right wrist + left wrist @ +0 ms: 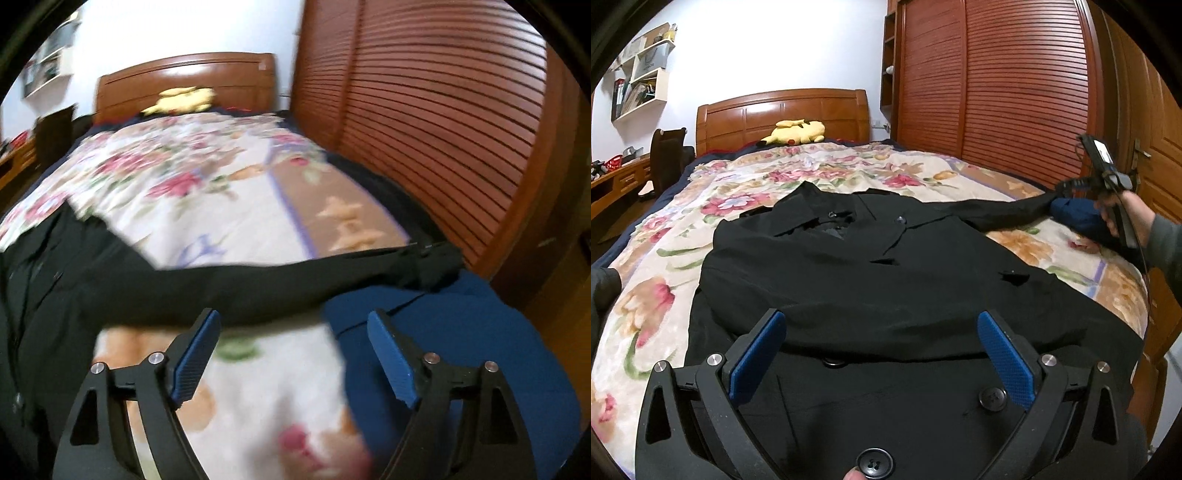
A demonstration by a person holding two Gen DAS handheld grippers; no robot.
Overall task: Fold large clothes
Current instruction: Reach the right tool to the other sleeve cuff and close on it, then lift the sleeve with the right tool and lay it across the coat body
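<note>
Left cam gets my whole coat [886, 280] on the bed [775, 177], left jaws spread over its hem; blurry right cam only catches the sleeve [277, 280], right jaws spread, empty.

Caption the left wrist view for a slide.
Open left gripper hovers above a black coat spread on a floral bedspread.

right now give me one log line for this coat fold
stage: laying out | black coat: flat on floral bed, right sleeve extended | left claw: open above hem | right claw: open, empty, near sleeve
</note>
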